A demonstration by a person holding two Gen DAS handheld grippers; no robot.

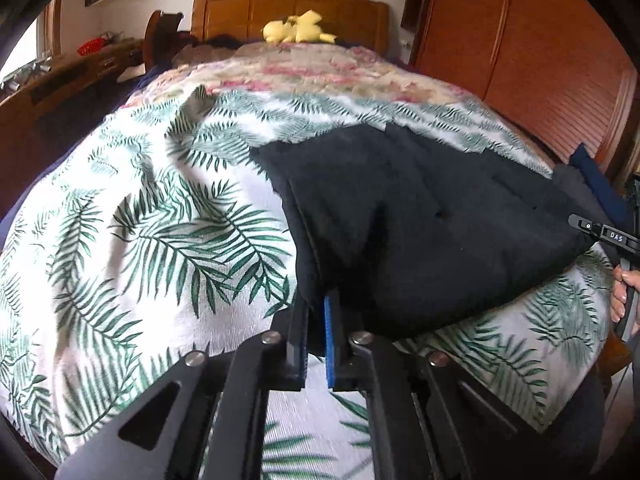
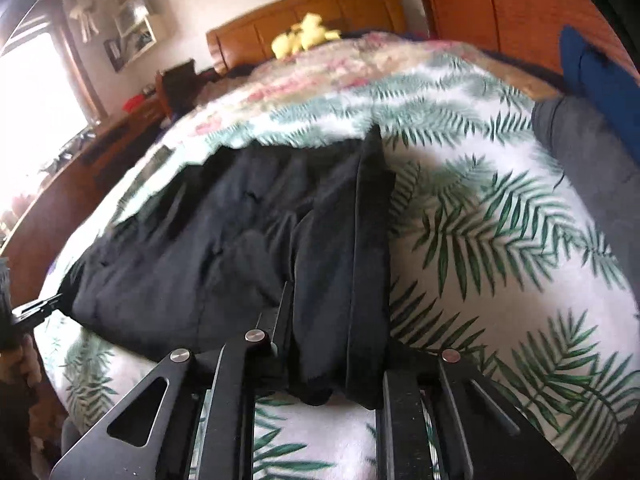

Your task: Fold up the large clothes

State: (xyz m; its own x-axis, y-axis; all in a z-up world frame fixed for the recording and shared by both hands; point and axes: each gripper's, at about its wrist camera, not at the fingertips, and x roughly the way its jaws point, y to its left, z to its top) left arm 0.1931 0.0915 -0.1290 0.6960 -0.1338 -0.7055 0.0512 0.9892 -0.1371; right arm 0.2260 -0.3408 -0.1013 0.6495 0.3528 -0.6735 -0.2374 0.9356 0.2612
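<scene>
A large black garment (image 1: 420,220) lies partly folded on the bed's palm-leaf sheet (image 1: 140,220). My left gripper (image 1: 317,312) is shut on the garment's near left edge, blue pads pinching the cloth. In the right wrist view the same garment (image 2: 240,240) spreads to the left, and my right gripper (image 2: 334,320) holds a thick fold of its near right edge between its fingers. The right gripper also shows at the right edge of the left wrist view (image 1: 604,234), at the garment's corner. The left gripper shows at the left edge of the right wrist view (image 2: 36,310).
A floral quilt (image 1: 312,68) and a yellow plush toy (image 1: 298,28) lie near the wooden headboard (image 1: 288,10). A wooden wardrobe (image 1: 520,52) stands to the right. Grey cloth (image 2: 580,152) and blue cloth (image 2: 600,80) sit at the bed's right edge. A desk (image 1: 60,76) stands to the left.
</scene>
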